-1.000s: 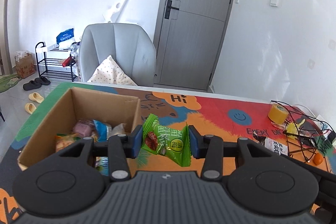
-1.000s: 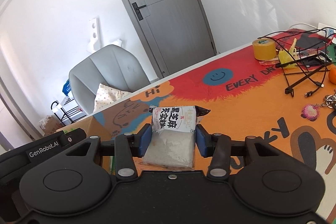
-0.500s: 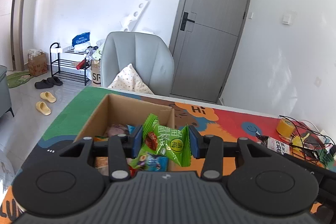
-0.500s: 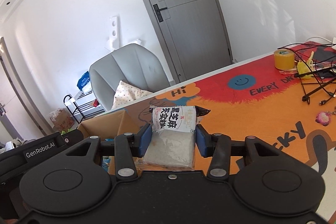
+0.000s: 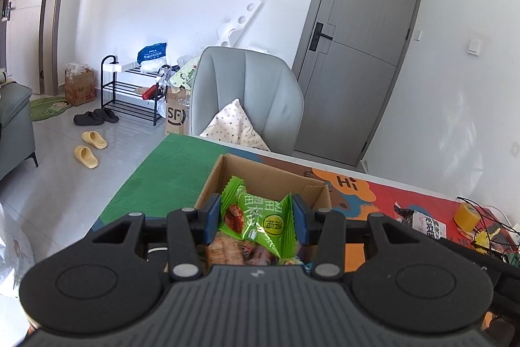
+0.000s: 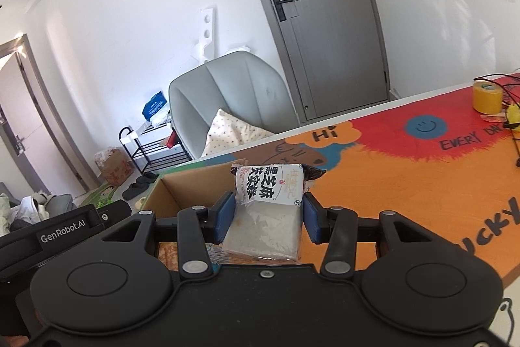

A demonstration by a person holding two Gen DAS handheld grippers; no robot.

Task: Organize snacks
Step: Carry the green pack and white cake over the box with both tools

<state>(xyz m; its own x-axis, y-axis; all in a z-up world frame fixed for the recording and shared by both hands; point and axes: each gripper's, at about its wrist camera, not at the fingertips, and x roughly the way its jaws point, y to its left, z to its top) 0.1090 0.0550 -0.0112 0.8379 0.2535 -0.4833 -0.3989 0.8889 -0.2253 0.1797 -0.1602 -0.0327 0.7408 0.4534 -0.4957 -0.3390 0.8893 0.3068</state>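
Two snack packets are each pinched between a pair of blue pads. The left gripper [image 5: 256,218] is clamped on a green packet [image 5: 260,221], its pads pressing the packet's two side edges. The green packet's long axis runs slantwise, from a crimped end up at the left, over the open cardboard box [image 5: 260,178], down to a crimped end near the gripper body at the right. It is shiny bright green with pale characters, a yellow-green round badge and a picture of a reddish-brown fruit. It hangs over the box, above other wrapped snacks [image 5: 234,249] that lie inside.

The right gripper [image 6: 268,215] is closed on a flat rectangular packet [image 6: 269,210], held by its long side edges. Its long axis runs along the fingers, away from the camera, with a dark crimped end farthest out and tilted a little to the right. The far half carries a white label with bold black characters that read upside down from this view; the near half is clear film over a pale grey slab. This packet is held above the near right corner of the same box [image 6: 195,187], which sits on a colourful table mat [image 6: 406,184]. A second such white-labelled packet [image 5: 425,223] lies on the mat to the right of the box.
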